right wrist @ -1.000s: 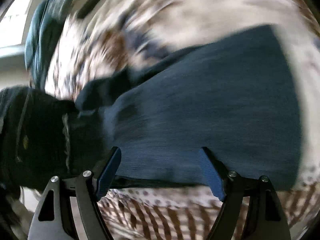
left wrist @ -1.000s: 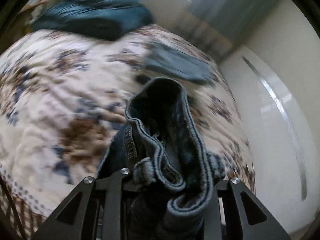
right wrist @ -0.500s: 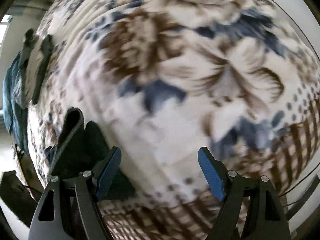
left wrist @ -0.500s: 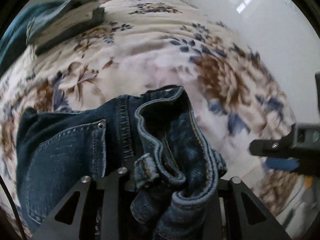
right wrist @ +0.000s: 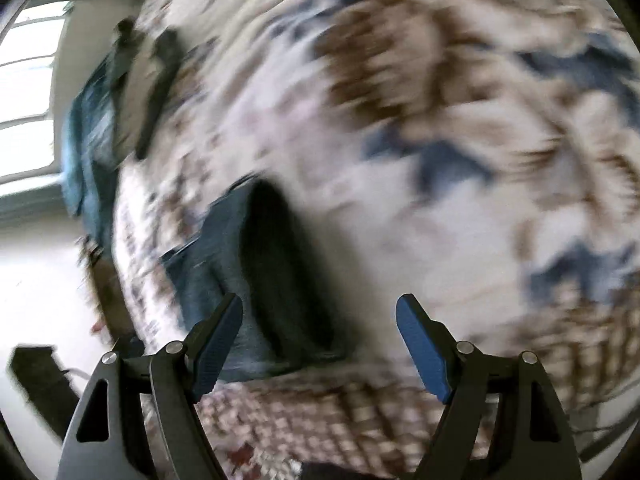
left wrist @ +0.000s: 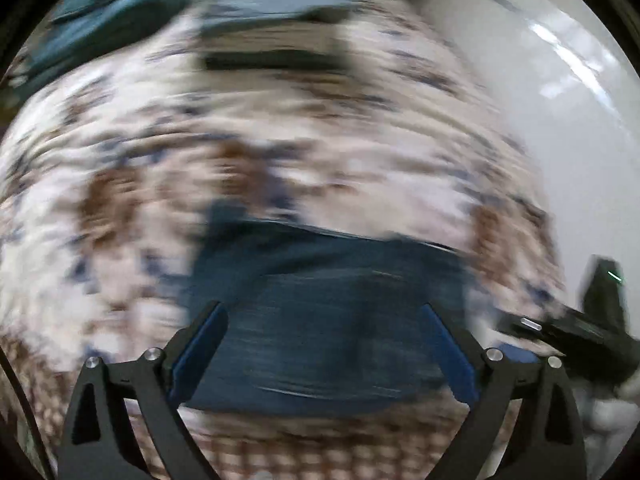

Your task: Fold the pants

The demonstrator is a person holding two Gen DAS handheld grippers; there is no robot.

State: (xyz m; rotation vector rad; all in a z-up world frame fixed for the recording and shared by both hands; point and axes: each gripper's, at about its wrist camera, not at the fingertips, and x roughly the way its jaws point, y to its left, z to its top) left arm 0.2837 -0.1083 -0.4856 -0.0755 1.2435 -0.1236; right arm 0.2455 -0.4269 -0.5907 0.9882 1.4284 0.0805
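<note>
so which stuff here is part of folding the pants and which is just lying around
Job:
- jeans on the floral blanket
- left gripper, jaws opening, nothing pinched
- right gripper, open

Lying about:
- stacked clothes at the far end
- teal bundle beside them

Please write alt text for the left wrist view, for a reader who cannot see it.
Motion-blurred fisheye view: the left gripper hangs over folded blue jeans lying on a floral blanket, its jaws opening with nothing pinched between them. The right gripper shows at the right edge.

L gripper point(left wrist: 324, 344) jaws opening wide; R gripper point(right wrist: 320, 336) jaws apart, empty.
</note>
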